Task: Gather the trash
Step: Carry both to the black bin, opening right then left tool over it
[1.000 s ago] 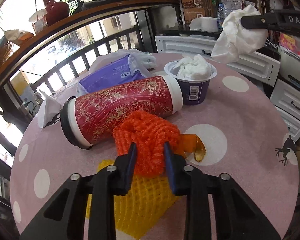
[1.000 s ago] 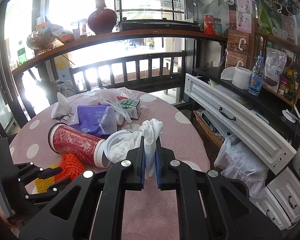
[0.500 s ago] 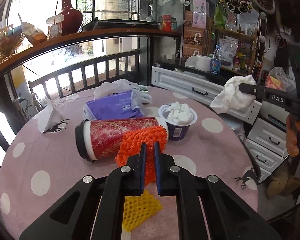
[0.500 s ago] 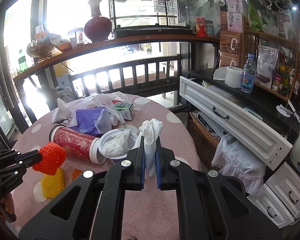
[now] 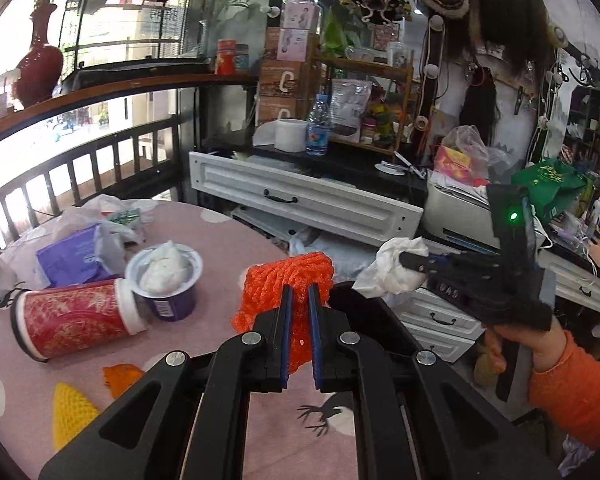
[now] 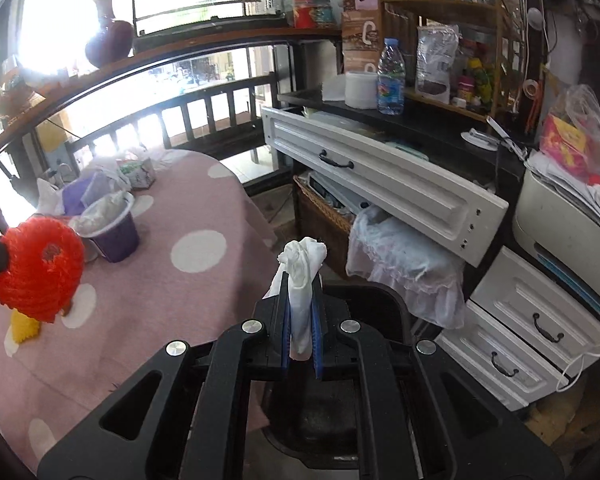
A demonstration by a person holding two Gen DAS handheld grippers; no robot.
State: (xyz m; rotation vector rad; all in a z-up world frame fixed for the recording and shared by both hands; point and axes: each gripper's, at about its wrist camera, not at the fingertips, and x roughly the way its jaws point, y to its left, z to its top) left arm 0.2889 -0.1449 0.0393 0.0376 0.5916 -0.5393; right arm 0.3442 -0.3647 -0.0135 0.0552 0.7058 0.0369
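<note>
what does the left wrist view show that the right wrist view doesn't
Only the left wrist view shows the red patterned cylindrical canister lying on its side, and the hand holding the right claw. Only the right wrist view shows the dark bin under that claw. Both show the orange mesh net in the left claw, the white crumpled tissue, and the purple plastic cup.

A bright orange knitted mesh net [image 5: 288,280], a crumpled white paper tissue [image 6: 300,280], a pink white-dotted tablecloth [image 6: 188,280], a red gold-patterned cylindrical can [image 5: 72,320], a purple plastic cup [image 5: 172,300].
</note>
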